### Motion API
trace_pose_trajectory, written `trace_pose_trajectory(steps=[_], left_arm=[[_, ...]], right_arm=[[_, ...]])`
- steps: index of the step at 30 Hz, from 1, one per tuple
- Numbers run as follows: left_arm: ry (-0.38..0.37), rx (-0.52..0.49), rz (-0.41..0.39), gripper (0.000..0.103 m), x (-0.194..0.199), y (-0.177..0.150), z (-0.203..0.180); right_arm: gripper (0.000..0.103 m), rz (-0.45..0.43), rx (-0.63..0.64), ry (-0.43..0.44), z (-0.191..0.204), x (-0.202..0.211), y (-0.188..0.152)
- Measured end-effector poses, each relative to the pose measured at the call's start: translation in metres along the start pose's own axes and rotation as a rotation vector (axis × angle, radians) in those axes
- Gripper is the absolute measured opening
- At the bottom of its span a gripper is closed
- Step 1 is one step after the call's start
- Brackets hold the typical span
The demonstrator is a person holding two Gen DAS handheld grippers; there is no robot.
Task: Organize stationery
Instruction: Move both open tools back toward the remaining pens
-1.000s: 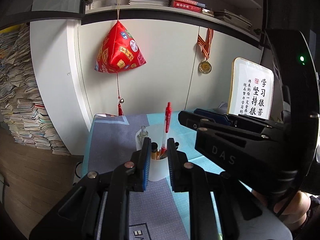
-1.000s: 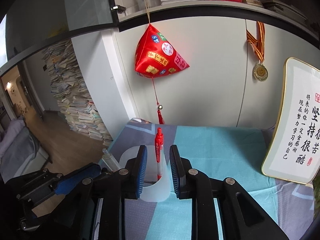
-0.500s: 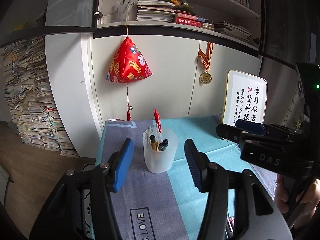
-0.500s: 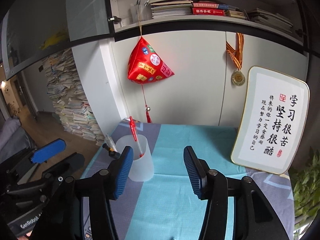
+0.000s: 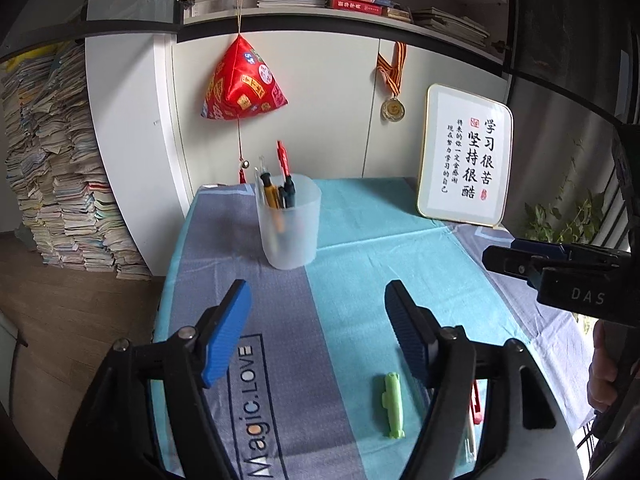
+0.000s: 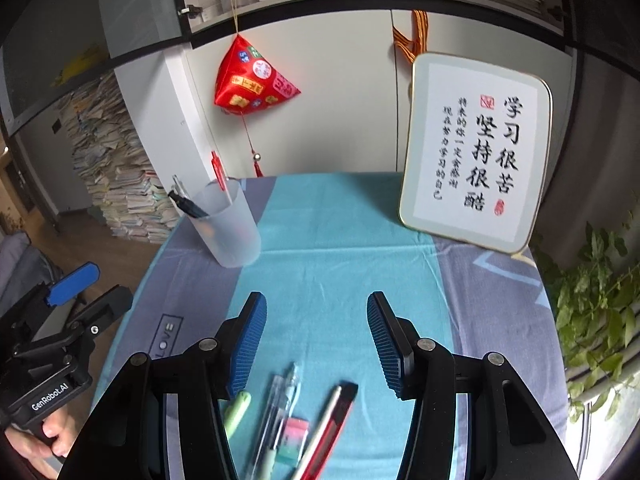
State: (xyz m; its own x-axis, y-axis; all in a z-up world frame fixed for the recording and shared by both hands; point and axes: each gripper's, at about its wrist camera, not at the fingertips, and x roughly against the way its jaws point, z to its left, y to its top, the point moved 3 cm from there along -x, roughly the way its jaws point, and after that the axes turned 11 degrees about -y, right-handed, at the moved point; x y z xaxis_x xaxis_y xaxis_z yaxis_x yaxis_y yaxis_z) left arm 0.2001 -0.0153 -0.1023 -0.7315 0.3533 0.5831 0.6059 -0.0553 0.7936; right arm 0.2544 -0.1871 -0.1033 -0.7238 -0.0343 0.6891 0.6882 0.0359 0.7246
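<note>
Right wrist view: right gripper (image 6: 317, 340) gapes wide and empty above pens (image 6: 280, 404) and a utility knife (image 6: 328, 424) at the table's near edge — left gripper (image 5: 318, 334) equally spread, holding nothing, cup (image 5: 289, 222) well beyond.

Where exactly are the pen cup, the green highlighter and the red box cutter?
pen cup (image 5: 289, 227): left wrist view, frosted side wall.
green highlighter (image 5: 391, 405): left wrist view, middle of its body.
red box cutter (image 6: 329, 427): right wrist view, middle of its red handle.
</note>
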Motion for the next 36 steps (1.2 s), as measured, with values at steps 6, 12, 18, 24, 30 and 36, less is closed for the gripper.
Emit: trace_pose_trajectory(steps=[6,12,18,24,30,36], left_arm=[[-0.005,0.001,0.045,0.068,0.0,-0.029,-0.014],[-0.004,-0.011,0.065,0.068,0.008,-0.049,-0.023],[-0.018,-0.025,0.087,0.068,0.011,-0.069,-0.037],[-0.068,-0.04,0.143,0.068,0.005,-0.096,-0.052],[-0.077,-0.046,0.187,0.068,-0.002,-0.119,-0.06],[-0.084,-0.032,0.21,0.068,-0.003,-0.131,-0.058]], right_arm=[[0.053,0.052,-0.002,-0.013,-0.009,0.003,-0.033],[0.053,0.099,-0.016,-0.01,-0.015,0.007,-0.066],[0.053,0.155,-0.036,0.007,-0.017,0.006,-0.1],[0.044,0.208,-0.03,0.06,-0.01,0.003,-0.131],[0.036,0.235,-0.024,0.101,0.003,0.004,-0.154],[0.024,0.246,-0.03,0.113,0.01,0.002,-0.167]])
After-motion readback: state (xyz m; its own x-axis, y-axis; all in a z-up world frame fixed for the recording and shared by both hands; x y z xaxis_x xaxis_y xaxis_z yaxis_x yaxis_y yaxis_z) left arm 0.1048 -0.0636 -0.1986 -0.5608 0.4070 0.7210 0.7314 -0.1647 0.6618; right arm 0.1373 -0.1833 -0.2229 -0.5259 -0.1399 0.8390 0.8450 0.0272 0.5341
